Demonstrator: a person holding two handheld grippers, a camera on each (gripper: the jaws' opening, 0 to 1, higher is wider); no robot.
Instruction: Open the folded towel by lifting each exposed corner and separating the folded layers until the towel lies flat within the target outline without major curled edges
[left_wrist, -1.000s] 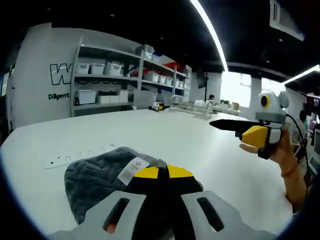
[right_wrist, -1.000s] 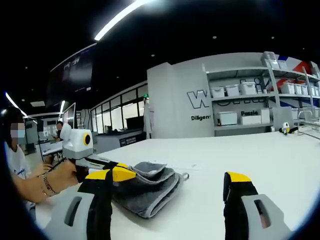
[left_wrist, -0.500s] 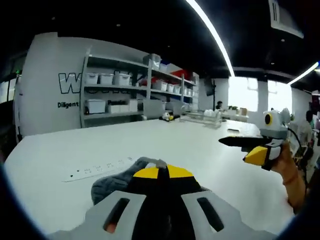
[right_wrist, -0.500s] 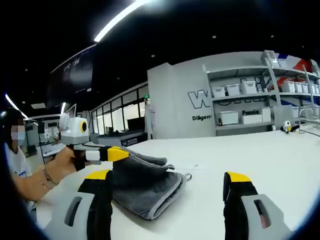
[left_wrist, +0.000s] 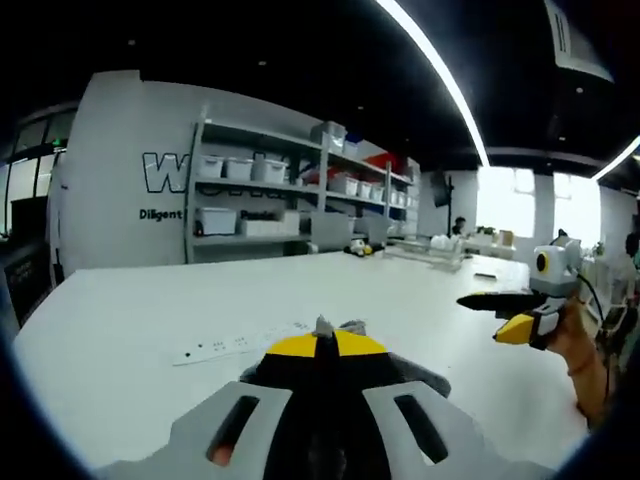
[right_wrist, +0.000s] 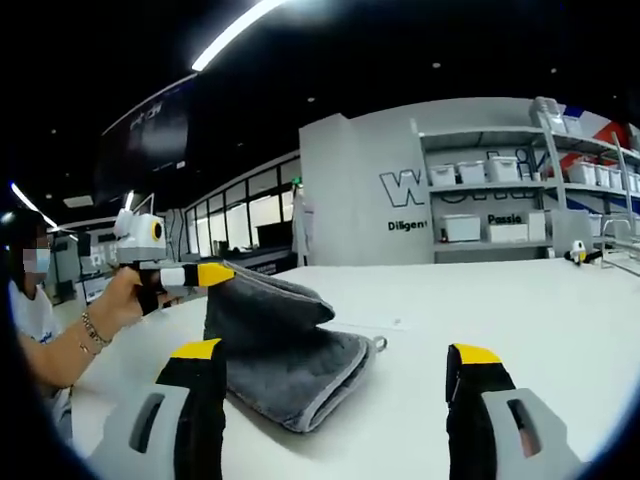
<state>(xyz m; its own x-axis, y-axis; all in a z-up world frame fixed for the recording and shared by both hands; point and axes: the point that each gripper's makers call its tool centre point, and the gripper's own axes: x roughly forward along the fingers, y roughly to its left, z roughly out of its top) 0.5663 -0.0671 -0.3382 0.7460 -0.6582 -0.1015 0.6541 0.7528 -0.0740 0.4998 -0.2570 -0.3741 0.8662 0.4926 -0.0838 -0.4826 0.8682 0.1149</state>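
— See that? The left tool (right_wrist: 215, 273), over at the left of the right gripper view, has risen since a second ago, and its yellow tips are pinched on the top layer of the towel (right_wrist: 285, 355).

— So the corner's coming up with it.

— Yes. A moment back that layer lay folded flat on the surface (right_wrist: 520, 310); now it hangs from the tool like a tent, while the lower layers stay down at lower centre of the frame. In the left gripper view the jaws are closed together at the bottom, with grey cloth (left_wrist: 400, 370) peeking out beside them.

— And the right tool (right_wrist: 335, 375)?

— Spread wide, holding nothing. You can see it hovering at the right edge of the left gripper view, in the person's hand (left_wrist: 575, 335), well off the towel.

— Then the first fold is opening.

— I'd say it's barely begun. The layer needs carrying over and laying down. I can't make out any outline on the surface.
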